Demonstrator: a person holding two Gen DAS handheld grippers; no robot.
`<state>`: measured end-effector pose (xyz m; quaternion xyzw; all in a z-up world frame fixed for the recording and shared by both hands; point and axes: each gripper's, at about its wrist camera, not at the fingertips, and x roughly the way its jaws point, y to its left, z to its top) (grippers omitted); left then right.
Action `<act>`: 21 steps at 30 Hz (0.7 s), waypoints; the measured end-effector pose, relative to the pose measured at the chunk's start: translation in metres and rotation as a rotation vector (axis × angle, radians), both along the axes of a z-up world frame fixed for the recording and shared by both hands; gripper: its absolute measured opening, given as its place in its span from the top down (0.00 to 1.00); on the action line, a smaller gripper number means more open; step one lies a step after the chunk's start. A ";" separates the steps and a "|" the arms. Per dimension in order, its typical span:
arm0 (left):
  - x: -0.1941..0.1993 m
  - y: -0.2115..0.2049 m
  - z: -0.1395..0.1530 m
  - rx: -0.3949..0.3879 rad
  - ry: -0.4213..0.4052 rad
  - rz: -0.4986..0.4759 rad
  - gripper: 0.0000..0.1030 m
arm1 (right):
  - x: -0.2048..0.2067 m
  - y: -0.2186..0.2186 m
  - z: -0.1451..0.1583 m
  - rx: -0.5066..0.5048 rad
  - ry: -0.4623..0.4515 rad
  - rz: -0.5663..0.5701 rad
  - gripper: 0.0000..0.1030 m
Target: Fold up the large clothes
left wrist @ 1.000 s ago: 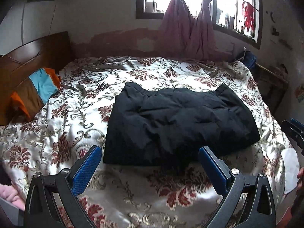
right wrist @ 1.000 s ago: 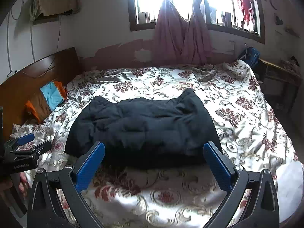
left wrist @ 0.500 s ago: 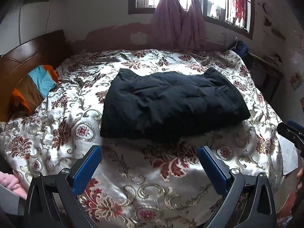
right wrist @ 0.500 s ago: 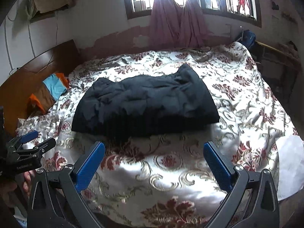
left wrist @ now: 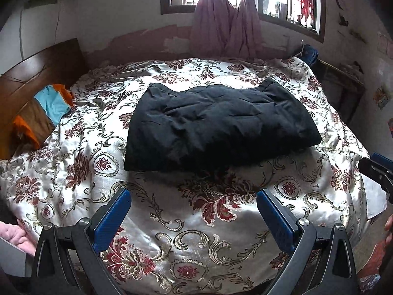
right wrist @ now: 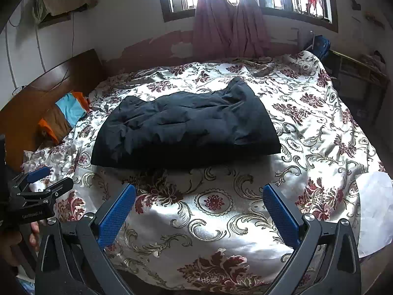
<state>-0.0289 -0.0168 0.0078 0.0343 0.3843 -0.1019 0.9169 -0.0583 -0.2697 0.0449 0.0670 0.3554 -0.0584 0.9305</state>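
Observation:
A black padded garment (left wrist: 218, 125) lies folded into a thick rectangle in the middle of the bed's floral cover (left wrist: 196, 221); it also shows in the right wrist view (right wrist: 186, 127). My left gripper (left wrist: 194, 211) is open and empty, held over the near edge of the bed, well short of the garment. My right gripper (right wrist: 199, 206) is open and empty too, near the same edge. The left gripper shows at the left of the right wrist view (right wrist: 40, 184); the right gripper's tip shows at the right edge of the left wrist view (left wrist: 378, 169).
A wooden headboard (right wrist: 49, 86) and an orange, brown and blue pillow (right wrist: 63, 115) are at the left. A window with tied pink curtains (right wrist: 228, 24) is behind the bed. A dark side table (right wrist: 356, 78) stands at the right.
Both grippers have drawn back from the garment toward the near edge of the bed, so more of the floral cover shows in front. The garment has not moved.

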 end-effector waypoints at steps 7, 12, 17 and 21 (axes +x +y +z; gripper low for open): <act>-0.001 -0.003 0.002 0.004 -0.006 -0.004 0.00 | 0.001 -0.001 0.002 0.001 -0.005 -0.002 0.01; 0.000 -0.003 0.003 0.008 -0.008 -0.003 0.00 | 0.001 -0.002 0.003 0.006 -0.004 -0.005 0.01; 0.000 0.001 0.003 0.006 -0.006 0.001 0.00 | 0.002 0.001 0.002 0.007 -0.001 0.002 0.01; -0.001 0.004 0.002 0.005 -0.005 0.005 0.00 | 0.004 0.004 0.002 0.006 -0.002 0.007 0.01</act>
